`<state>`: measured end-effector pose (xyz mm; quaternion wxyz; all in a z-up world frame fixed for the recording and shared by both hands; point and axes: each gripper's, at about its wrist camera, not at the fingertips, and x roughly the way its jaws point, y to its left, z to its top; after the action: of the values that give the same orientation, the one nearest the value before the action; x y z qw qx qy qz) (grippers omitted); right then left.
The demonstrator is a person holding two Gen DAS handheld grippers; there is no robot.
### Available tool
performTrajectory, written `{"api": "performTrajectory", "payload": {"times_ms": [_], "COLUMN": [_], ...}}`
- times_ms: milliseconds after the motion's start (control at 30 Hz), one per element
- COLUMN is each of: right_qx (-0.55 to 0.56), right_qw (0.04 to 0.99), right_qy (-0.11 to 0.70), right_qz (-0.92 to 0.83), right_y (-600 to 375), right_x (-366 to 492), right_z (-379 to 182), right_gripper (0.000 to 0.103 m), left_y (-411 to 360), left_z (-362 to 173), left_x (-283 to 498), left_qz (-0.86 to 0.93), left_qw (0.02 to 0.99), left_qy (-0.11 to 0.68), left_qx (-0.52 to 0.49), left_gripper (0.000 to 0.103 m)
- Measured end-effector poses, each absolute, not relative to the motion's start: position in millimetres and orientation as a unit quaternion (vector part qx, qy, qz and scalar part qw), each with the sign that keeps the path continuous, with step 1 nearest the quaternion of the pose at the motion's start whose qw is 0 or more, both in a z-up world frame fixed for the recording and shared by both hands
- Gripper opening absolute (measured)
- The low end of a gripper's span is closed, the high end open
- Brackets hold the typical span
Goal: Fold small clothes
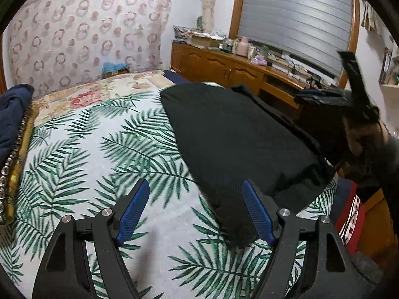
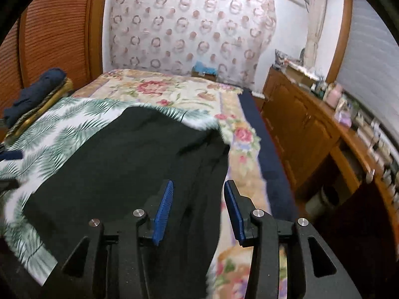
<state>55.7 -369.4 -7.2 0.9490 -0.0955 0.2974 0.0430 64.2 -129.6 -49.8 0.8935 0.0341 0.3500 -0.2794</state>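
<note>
Left gripper (image 1: 195, 209), black frame with blue ribbed pads, hangs with jaws spread wide and empty above the white palm-leaf-print bedspread (image 1: 82, 149), its right pad over the near corner of the dark green-black cloth garment (image 1: 237, 134), presumably ready to take that corner. Right gripper (image 2: 198, 208) stands partly open and grips nothing; the garment's rumpled right edge runs below the gap, its pads clear of the cloth. The garment lies flat on the bedspread, spread for folding. Beyond lie a floral quilt (image 2: 159, 87), a rolled navy fabric (image 2: 37, 92) set aside at the left edge, and a wooden sideboard (image 1: 219, 62) along the wall.
</note>
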Motion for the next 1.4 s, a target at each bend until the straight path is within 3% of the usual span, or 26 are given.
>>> {"api": "performTrajectory", "payload": {"times_ms": [233,667,867,933,1000,1333,1400], "right_qx": [-0.073,-0.044,-0.024,-0.025,-0.039,-0.063,-0.059], "right_qw": [0.939,0.943,0.930,0.922,0.919,0.924,0.928], "right_qy": [0.329,0.325,0.365,0.383,0.390,0.373,0.365], "right_qz": [0.076,0.065,0.041,0.044,0.043,-0.063,-0.055], "right_y": [-375,-379,-376,-374,-376,-414,-413], "right_x": [31,128,190,202,207,207,197], "right_z": [-42,-23,-31,-37,-40,-27,-22], "right_gripper": [0.044,0.044,0.044,0.030,0.009,0.006,0.010], "left_y": [-149,-153,-155,-155,-156,-161,-161], "left_z": [-58,-70,-74,-75,-78,-83,-84], "left_x": [62,67,72,74,76,75,74], "left_qz": [-0.288,-0.275,-0.268,-0.268,-0.267,-0.266,-0.268], "left_qw": [0.884,0.880,0.876,0.874,0.870,0.865,0.864], "left_qy": [0.365,0.384,0.397,0.402,0.410,0.421,0.420], "left_qx": [0.049,0.052,0.060,0.058,0.057,0.067,0.070], "left_gripper": [0.078,0.078,0.078,0.078,0.078,0.078,0.078]}}
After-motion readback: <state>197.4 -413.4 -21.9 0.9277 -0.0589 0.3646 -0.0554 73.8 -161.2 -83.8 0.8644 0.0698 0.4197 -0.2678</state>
